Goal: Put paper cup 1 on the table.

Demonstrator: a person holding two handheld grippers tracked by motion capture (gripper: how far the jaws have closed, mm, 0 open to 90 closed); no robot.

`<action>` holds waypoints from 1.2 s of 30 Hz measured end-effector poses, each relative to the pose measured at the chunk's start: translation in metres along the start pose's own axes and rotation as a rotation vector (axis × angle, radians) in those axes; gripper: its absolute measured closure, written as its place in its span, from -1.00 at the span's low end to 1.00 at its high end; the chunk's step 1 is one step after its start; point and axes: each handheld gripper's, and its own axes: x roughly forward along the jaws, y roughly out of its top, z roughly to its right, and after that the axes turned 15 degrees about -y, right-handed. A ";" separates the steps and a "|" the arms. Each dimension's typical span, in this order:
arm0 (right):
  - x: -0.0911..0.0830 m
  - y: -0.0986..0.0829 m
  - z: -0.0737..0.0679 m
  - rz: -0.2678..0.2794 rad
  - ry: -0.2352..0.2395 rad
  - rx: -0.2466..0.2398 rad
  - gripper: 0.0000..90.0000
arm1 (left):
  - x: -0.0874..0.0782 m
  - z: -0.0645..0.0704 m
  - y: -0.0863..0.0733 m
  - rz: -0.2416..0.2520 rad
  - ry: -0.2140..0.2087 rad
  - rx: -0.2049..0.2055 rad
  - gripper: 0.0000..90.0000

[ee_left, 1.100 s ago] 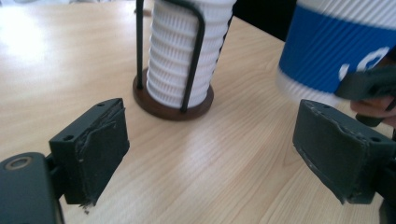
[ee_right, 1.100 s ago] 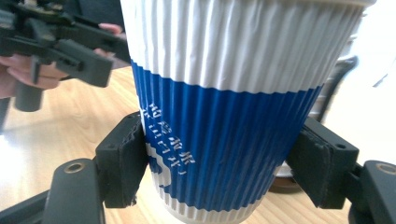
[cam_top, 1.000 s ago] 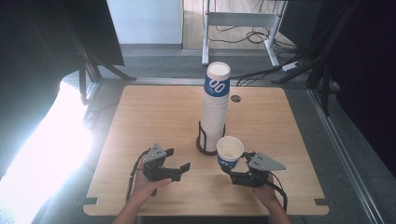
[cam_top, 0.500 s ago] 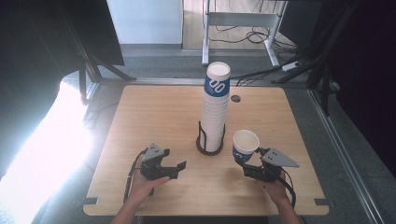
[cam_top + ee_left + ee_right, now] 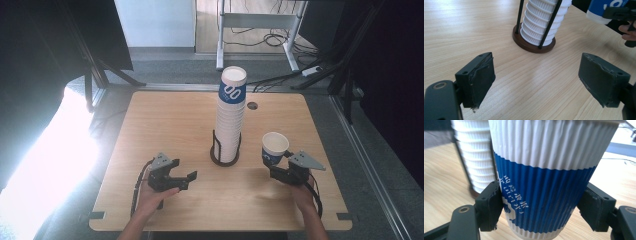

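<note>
One cup (image 5: 274,147) clamped in right hand-held gripper (image 5: 278,173); left hand-held gripper (image 5: 186,179) gapes wide; one stack (image 5: 231,120).

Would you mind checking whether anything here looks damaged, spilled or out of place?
Nothing spilled. The pad on a finger of the left gripper looks frayed at its edge. The stack of cups stands upright; the right gripper holds one cup.

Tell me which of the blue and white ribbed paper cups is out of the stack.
The single blue and white ribbed paper cup clamped in the right gripper, right of the tall cup stack standing in the black wire holder.
</note>
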 end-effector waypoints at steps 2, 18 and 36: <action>0.004 -0.001 0.004 -0.018 -0.015 0.005 -0.42 | 0.000 0.000 0.000 -0.002 0.000 0.000 -0.69; 0.033 -0.020 0.024 -0.184 -0.095 -0.012 -0.42 | -0.001 -0.001 -0.001 -0.002 0.006 -0.001 -0.68; 0.036 -0.028 0.029 -0.255 -0.138 -0.043 -0.42 | -0.004 -0.001 -0.001 0.000 0.015 0.005 -0.68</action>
